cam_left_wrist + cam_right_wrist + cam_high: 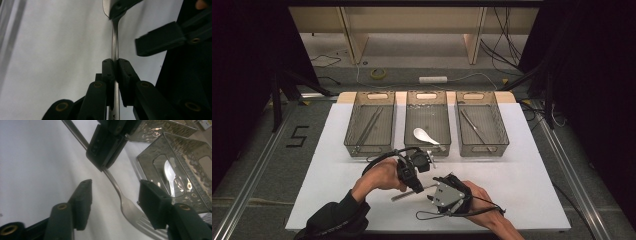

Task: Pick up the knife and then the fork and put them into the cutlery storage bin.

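Observation:
A metal fork (114,42) is clamped by its handle in my left gripper (115,62), which is shut on it; in the high view the fork (404,196) hangs just above the white board, below my left gripper (416,187). My right gripper (115,188) stands open with the fork's neck (117,187) between its jaws, neither pad touching the metal. The tines (147,225) run out past its right finger. In the high view my right gripper (433,192) meets the fork from the right.
Three clear bins stand in a row at the back: the left one (349,125) holds long metal tongs, the middle one (427,152) a white spoon (424,135), the right one (502,125) a metal utensil. Bare white board (522,190) lies to the right.

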